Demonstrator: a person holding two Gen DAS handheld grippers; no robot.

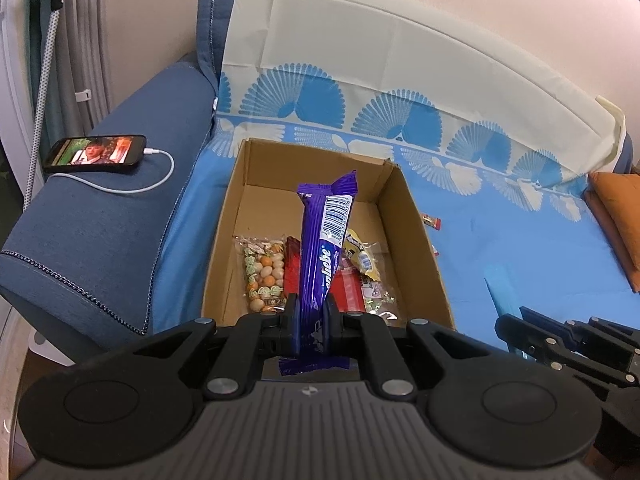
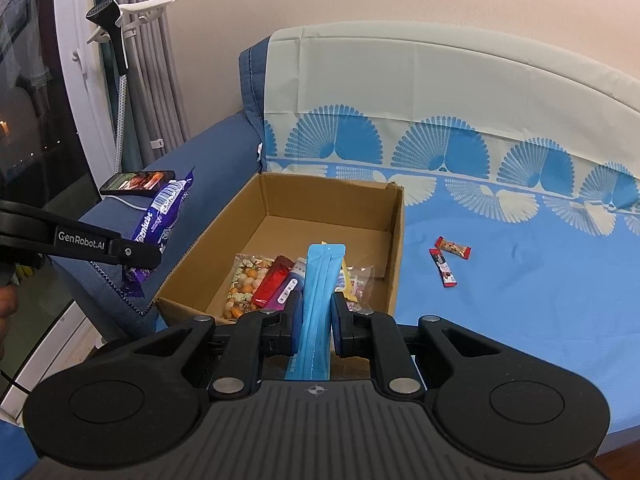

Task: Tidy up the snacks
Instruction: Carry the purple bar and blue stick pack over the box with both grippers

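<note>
Our left gripper is clamped on the purple snack bar just short of the cardboard box; we should carry it over the free floor before releasing. Our right gripper, clenched on the blue sachet, follows, laying it beside the packets.

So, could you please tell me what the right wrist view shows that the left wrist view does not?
Only the right wrist view shows both small red bars fully on the blue cover, plus the steamer head on its stand. Only the left wrist view shows the orange cushion and the white cable looping from the phone. Both show the cardboard box, the peanut bag, the left gripper shut on the purple packet, and the right gripper shut on the blue pouch.
</note>
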